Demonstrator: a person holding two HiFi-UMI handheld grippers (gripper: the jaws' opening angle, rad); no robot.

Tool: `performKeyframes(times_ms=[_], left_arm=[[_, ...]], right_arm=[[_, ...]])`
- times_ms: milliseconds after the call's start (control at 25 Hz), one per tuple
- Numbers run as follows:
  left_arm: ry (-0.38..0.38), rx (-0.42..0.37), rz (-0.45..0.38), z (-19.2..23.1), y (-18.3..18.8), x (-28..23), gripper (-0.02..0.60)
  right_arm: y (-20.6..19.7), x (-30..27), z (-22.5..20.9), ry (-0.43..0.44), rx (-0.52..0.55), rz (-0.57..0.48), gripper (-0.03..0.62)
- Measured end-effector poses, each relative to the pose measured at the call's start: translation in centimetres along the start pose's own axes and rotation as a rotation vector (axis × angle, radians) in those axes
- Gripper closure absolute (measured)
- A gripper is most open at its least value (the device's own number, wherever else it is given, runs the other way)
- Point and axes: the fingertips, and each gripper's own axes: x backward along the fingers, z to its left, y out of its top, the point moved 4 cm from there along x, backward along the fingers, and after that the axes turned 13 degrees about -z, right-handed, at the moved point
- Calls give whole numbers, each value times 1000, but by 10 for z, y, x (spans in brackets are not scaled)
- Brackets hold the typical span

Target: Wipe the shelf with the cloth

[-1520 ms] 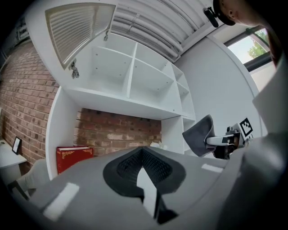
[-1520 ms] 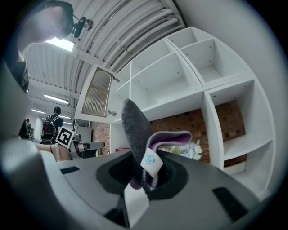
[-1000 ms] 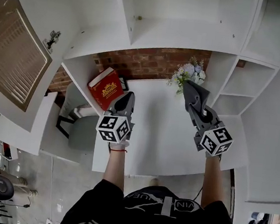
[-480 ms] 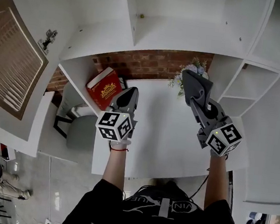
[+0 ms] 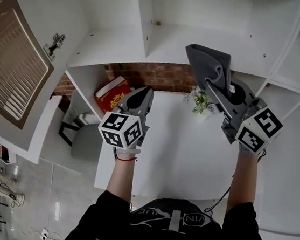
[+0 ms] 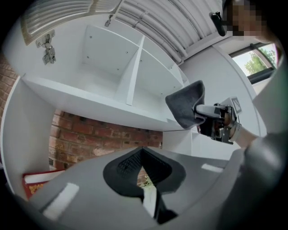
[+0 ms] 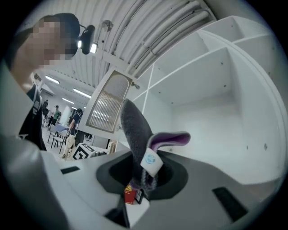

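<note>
White shelving unit (image 5: 170,43) fills the upper part of the head view, with a brick back wall under it and the white bench (image 5: 173,152) below.

Biggest change: the right gripper (image 5: 221,93) has come up off bench level. A second ago it was low, beside the flowers (image 5: 200,100). Now it's at the height of the shelf board above the brick. It's clenched on the grey cloth (image 5: 205,64). The right gripper view shows the fabric pinched between the jaws, the label tag hanging and the free end standing up.

From the left gripper view the cloth (image 6: 186,105) sits at the shelf's front edge. Can't tell whether it's touching, but it looks just short.

Left gripper (image 5: 142,97) rose a little as well. Its jaws are closed on nothing, and it hangs over the bench near the red book (image 5: 112,93).

My read: the approach is nearly done and wiping hasn't started. Next step is to push the cloth onto the board and sweep. The loose end may fold under, so press it flat.
</note>
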Motion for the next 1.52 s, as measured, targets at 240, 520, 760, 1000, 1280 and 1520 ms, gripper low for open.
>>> performKeyframes(times_ms=[240, 520, 760, 1000, 1280, 1520], left_arm=[[0, -91, 25, 1, 9, -19, 571], [6, -85, 21, 4, 7, -22, 571], [25, -75, 41, 11, 0, -14, 571], [34, -76, 44, 17, 0, -11, 571], [18, -68, 36, 15, -1, -15, 571], [-4, -57, 30, 9, -3, -17, 571]], right_arm=[[19, -58, -36, -27, 257, 188, 513], [-15, -138, -67, 102, 715, 555, 513], [-49, -166, -77, 288, 874, 654, 505], [-36, -153, -77, 410, 530, 594, 410], [5, -138, -71, 510, 256, 431, 379], [0, -160, -87, 352, 118, 426, 379]])
